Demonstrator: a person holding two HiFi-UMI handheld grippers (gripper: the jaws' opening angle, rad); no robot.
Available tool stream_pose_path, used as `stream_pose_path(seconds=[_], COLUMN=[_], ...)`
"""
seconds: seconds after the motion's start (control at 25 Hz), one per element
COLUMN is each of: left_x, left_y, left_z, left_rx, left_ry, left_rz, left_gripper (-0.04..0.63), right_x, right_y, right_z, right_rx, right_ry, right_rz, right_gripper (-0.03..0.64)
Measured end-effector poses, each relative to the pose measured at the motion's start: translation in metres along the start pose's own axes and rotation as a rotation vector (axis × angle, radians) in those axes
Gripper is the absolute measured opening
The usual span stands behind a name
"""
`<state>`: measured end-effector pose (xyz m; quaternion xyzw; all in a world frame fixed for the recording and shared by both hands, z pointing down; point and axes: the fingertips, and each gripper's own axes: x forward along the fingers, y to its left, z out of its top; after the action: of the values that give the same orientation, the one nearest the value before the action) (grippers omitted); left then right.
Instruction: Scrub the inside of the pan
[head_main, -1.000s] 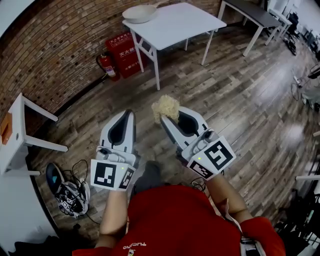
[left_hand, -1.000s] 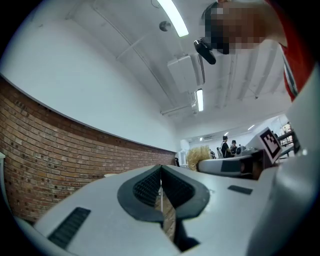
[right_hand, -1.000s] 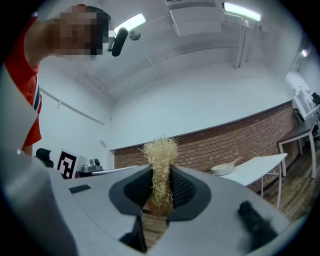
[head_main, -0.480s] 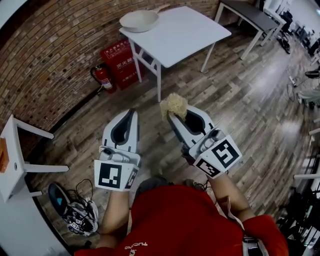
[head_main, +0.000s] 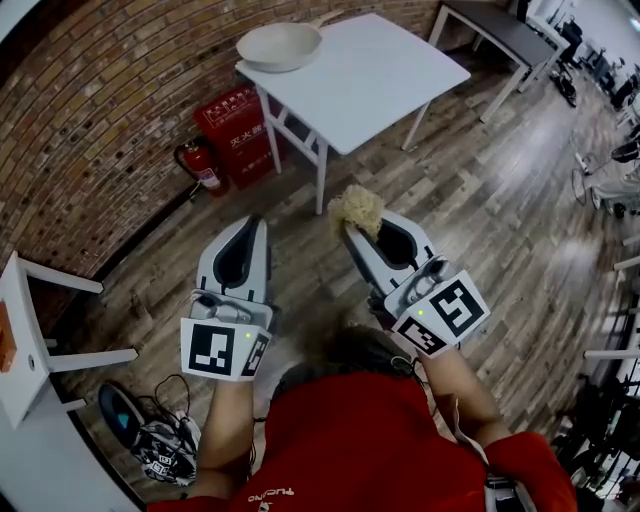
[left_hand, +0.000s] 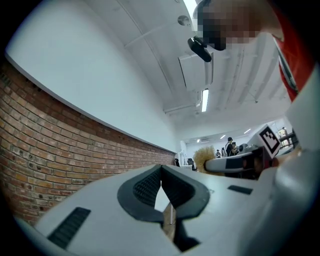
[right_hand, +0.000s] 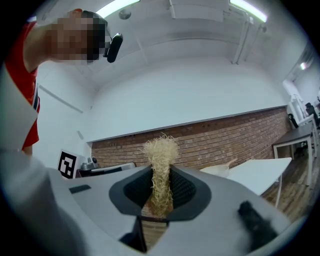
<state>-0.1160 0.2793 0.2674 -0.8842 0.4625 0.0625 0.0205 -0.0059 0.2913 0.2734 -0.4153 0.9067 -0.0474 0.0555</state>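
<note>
Closer now: the pan (head_main: 280, 45) and its white table (head_main: 390, 75) look bigger and lower in the head view than a sec ago, so the person has stepped twd them. Both are still well apart from the left gripper (head_main: 250, 224) and the right gripper (head_main: 349, 228), which carries a straw-like scrub ball (head_main: 356, 208). Left gripper view: jaws pressed together, nothing betw them. Right gripper view: jaws squeezed on the ball's lower part, fluffy top poking out; pan far off on the table. Ball is prob soft & light. Pan is prob hard, smooth, maybe slidey, so best grab its handle to keep it still.
</note>
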Motion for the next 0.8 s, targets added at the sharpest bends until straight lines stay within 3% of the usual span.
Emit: stream_pose_path(seconds=[0.36,0.8], left_x=[0.065,0.197], left_y=[0.042,0.093], left_z=[-0.012,-0.026], left_rx=[0.018,0.047], left_ry=[0.015,0.013], left_rz=[0.024,0.104], left_gripper=[0.014,0.014], right_x=[0.059,0.150], right_y=[-0.068,-0.181], right_z=[0.002,0.016], right_rx=[0.006,-0.016], right_ry=[-0.022,-0.018], right_rz=[0.004,0.099], right_gripper=[0.087,0.087])
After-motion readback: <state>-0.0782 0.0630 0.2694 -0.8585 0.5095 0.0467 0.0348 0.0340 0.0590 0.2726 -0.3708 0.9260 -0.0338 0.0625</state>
